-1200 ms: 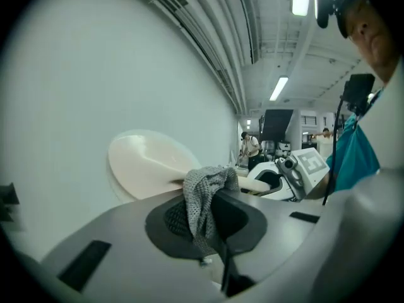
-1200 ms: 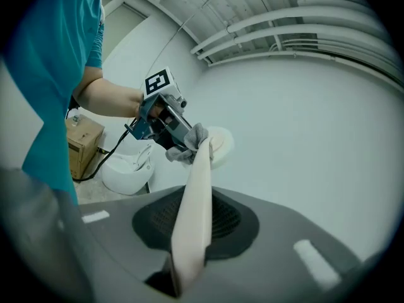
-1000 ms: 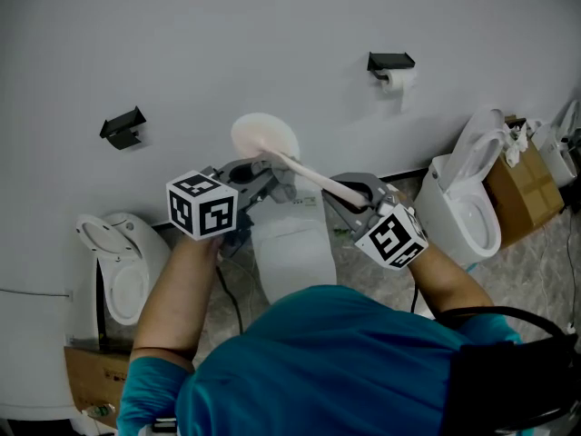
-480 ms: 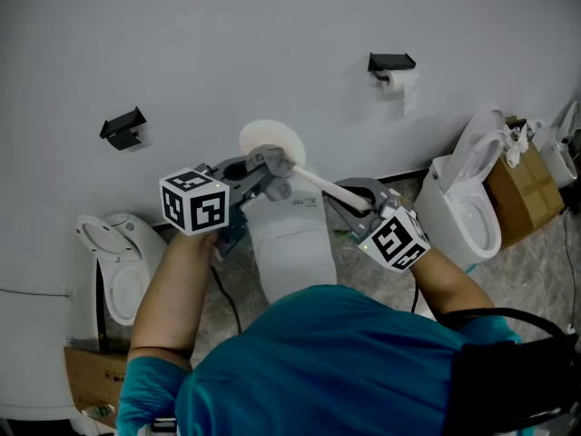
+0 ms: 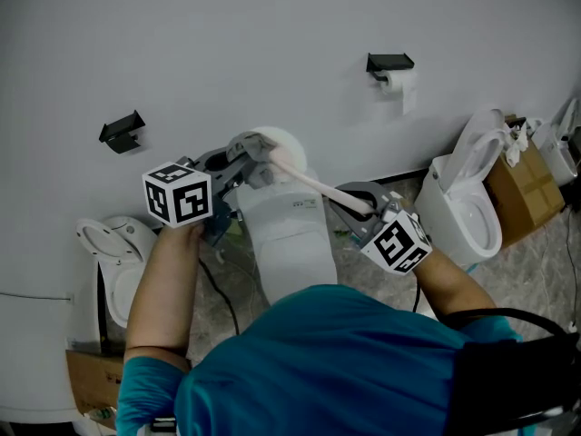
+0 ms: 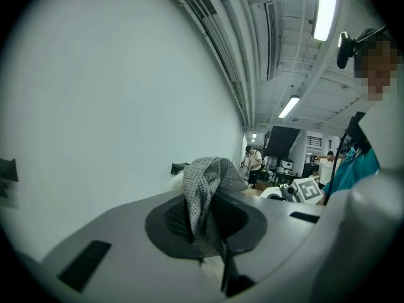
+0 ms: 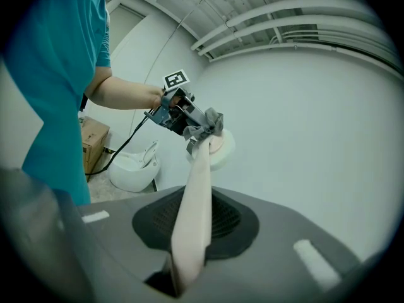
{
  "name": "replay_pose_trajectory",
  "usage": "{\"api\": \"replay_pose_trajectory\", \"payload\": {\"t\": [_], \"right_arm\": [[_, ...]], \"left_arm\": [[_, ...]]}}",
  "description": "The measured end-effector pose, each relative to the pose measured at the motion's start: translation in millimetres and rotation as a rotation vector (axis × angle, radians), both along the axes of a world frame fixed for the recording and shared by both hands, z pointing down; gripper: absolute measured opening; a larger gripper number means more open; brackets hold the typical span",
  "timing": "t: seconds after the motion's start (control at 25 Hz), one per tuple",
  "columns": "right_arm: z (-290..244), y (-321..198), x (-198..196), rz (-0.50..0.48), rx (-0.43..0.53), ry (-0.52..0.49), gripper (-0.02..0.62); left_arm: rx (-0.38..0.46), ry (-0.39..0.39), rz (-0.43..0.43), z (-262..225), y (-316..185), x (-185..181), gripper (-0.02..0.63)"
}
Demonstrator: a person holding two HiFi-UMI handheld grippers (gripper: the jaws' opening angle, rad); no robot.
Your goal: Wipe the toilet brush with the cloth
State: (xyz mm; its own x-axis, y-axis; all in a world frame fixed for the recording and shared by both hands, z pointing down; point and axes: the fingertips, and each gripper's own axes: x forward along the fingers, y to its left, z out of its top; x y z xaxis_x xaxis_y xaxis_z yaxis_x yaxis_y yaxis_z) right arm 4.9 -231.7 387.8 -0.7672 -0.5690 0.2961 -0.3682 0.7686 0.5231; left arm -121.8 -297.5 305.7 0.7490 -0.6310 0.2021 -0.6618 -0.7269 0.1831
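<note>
Head view: cloth [image 6: 202, 182] meets toilet brush [image 5: 313, 184] near its head.
The left gripper [image 5: 254, 153] pinches the cloth; the right gripper [image 5: 361, 209] clamps the handle.

You are standing over a speckled floor [image 5: 537, 266], and three white toilets are sitting on it along the wall: a middle toilet [image 5: 290, 243] straight ahead, a left toilet [image 5: 123, 275] and a right toilet [image 5: 467, 212]. A right cardboard box [image 5: 525, 193] and a left cardboard box [image 5: 91, 380] are resting beside the outer ones.
</note>
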Motion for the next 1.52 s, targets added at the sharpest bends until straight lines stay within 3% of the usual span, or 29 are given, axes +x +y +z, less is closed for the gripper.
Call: {"api": "replay_pose_trajectory", "payload": {"t": [0.28, 0.4, 0.52, 0.68, 0.8, 1.0, 1.16, 1.52], "right_arm": [[0, -1, 3, 0.006, -0.010, -0.011, 0.064], [4, -8, 7, 0.042, 0.021, 0.036, 0.063], [13, -22, 11, 0.096, 0.140, 0.192, 0.063], [23, -30, 2, 0.094, 0.259, 0.365, 0.063], [27, -33, -11, 0.076, 0.279, 0.415, 0.063], [32, -33, -23, 0.061, 0.266, 0.431, 0.063], [31, -31, -25, 0.060, 0.272, 0.417, 0.063], [33, -29, -19, 0.065, 0.276, 0.413, 0.063]], "left_arm": [[0.018, 0.002, -0.045, -7, -7, -20, 0.037], [0.048, -0.018, -0.065, -11, -4, -23, 0.037], [0.140, -0.151, -0.053, -12, 8, -10, 0.037], [0.284, -0.472, 0.081, 16, 31, 49, 0.037], [0.353, -0.643, 0.171, 34, 42, 91, 0.037], [0.417, -0.822, 0.242, 54, 54, 128, 0.037], [0.445, -0.918, 0.252, 66, 52, 133, 0.037], [0.421, -0.967, 0.232, 68, 42, 119, 0.037]]}}
